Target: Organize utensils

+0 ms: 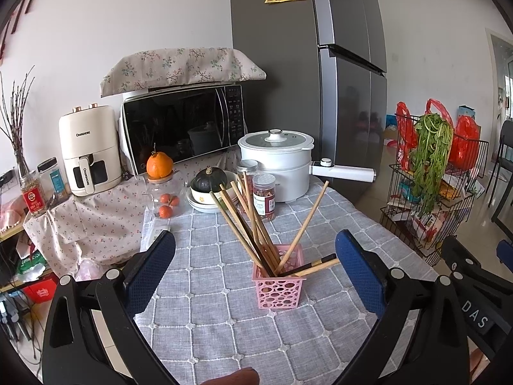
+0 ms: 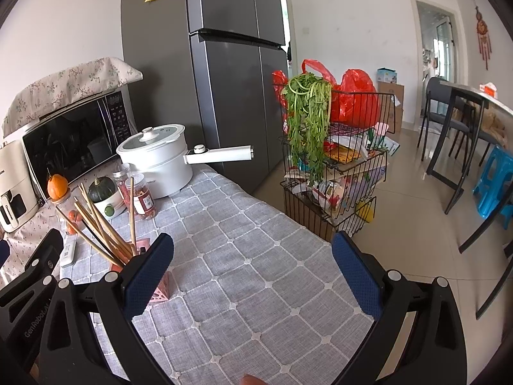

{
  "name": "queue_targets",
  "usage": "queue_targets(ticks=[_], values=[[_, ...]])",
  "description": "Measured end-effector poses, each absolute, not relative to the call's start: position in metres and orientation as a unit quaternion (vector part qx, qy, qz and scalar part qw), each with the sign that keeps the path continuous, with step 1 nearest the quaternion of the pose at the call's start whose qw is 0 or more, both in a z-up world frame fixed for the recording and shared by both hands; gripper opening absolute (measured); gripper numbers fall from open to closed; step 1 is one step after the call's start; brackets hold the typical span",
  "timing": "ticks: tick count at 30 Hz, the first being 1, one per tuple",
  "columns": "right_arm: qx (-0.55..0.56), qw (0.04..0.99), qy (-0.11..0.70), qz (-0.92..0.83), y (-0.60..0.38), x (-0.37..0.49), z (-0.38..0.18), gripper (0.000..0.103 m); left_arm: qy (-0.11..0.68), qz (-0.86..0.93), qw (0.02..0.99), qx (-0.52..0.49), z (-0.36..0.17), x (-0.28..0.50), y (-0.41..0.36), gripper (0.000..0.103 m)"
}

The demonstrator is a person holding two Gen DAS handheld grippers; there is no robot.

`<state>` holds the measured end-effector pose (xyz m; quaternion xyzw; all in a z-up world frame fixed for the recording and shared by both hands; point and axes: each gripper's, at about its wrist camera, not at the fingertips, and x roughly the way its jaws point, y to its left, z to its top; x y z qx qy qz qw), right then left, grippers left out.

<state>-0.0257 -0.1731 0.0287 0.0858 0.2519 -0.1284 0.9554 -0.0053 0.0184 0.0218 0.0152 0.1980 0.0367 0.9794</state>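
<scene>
While both grippers' fingers (image 1: 150,266) spread empty, the right finger (image 2: 147,272) half-hides the pink basket (image 2: 160,288) of chopsticks (image 2: 96,224).

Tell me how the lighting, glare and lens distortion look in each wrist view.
Left wrist view: even daylight, sharp chopsticks, fridge edges bowed, dark reflections in the microwave door. Right wrist view: bright doorway, sheen on the floor tiles, strong bending at the frame edges.

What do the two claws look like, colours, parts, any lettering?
Both match: the left claw and right claw have glossy black plastic frames, silver rivets at the joints and blue textured pads. White lettering reads "DAS" on the right claw's side and "GenRobot.AI" on the left claw's.
</scene>
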Motion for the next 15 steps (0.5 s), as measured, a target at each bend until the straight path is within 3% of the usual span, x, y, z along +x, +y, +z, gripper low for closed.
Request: queue_targets(ticks=[15], values=[[0.084,0.955,0.257,-0.126,-0.173,-0.024,0.028,0.096,0.205,0.043,0.978,0.015,0.017,-0.012,0.030,0.096]])
